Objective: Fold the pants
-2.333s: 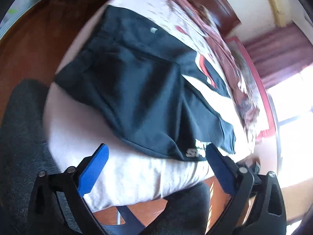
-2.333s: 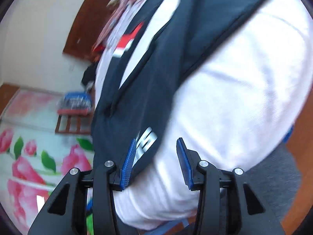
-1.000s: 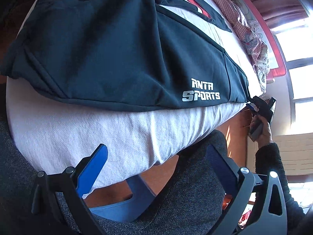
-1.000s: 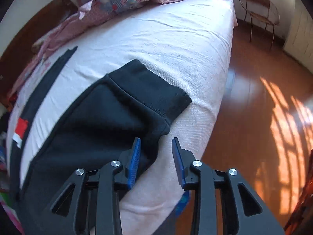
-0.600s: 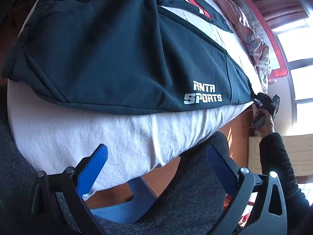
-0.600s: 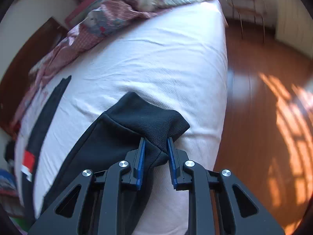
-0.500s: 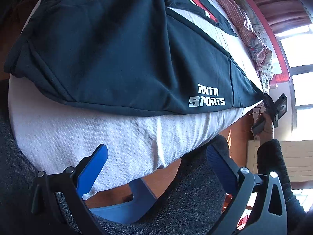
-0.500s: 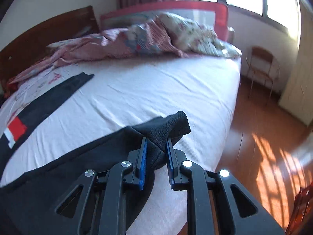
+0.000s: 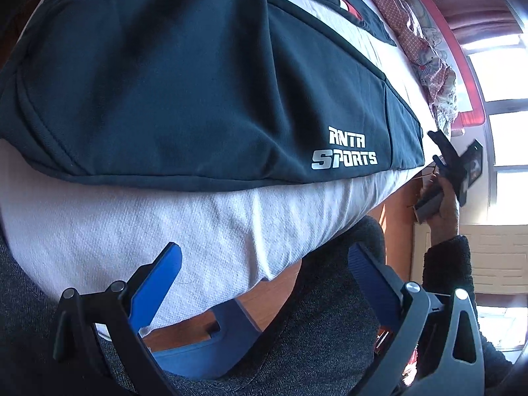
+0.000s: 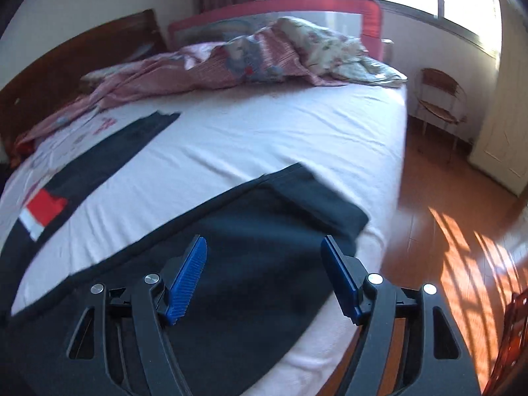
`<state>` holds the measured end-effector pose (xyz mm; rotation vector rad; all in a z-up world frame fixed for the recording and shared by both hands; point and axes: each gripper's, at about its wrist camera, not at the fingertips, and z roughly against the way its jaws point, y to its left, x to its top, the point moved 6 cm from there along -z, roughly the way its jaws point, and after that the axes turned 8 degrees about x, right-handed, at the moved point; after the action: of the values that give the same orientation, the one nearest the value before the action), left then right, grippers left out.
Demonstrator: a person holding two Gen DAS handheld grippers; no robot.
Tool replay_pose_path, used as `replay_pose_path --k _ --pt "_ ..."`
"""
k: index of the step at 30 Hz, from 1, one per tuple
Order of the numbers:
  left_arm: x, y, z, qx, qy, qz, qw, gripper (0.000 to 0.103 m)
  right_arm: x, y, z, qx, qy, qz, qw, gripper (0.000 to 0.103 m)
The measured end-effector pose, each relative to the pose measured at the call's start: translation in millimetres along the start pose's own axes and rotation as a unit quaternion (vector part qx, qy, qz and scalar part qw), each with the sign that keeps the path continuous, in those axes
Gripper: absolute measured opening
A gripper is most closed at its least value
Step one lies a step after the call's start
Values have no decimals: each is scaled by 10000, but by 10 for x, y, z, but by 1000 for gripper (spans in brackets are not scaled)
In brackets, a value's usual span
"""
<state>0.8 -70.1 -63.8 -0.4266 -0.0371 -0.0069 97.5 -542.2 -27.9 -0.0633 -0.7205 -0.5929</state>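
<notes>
Right wrist view: right gripper (image 10: 264, 277) hovers over the cuff end of the dark pants (image 10: 257, 264), jaws spread wide, nothing pinched. They've just been opening; the cuff that sat between the blue pads (image 10: 186, 279) now lies flat on the white bed sheet (image 10: 264, 138) near the bed's right edge, clear of both pads. That leg runs from the cuff back toward lower left, under the gripper. A second dark strip with a red and white patch (image 10: 39, 213) lies further left on the sheet, apart from the near leg. Crumpled pink patterned quilt (image 10: 237, 62) bunched at the far side against a red bed rail (image 10: 330, 3); wooden headboard (image 10: 66, 62) at left. Metal chair (image 10: 440, 99) stands on the orange wood floor (image 10: 445, 231) to the right, sunlight striping the boards.

Left wrist view: left gripper (image 9: 260, 283) also spread wide, empty, held off the near edge of the mattress, not touching fabric. The pants (image 9: 184, 76) are spread on the sheet (image 9: 165, 224) above it, waist end at left, white "ANTA SPORTS" print (image 9: 345, 148) near the lower hem. The other gripper (image 9: 439, 151) shows at far right beside the bed corner, in the person's hand (image 9: 444, 204), dark sleeve (image 9: 445, 264) below. Grey trouser legs (image 9: 330, 323) and a blue slipper (image 9: 211, 343) fill the bottom of this view
</notes>
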Motion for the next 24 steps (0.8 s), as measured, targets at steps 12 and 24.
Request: replay_pose_path --k 12,24 --pt "1294 870 1430 278 -2667 -987 9583 101 -346 708 719 985 -207 -402 9941 77" --pt "2969 2154 1301 725 -2860 -1799 9384 100 -737 1852 724 1632 803 101 9833 77"
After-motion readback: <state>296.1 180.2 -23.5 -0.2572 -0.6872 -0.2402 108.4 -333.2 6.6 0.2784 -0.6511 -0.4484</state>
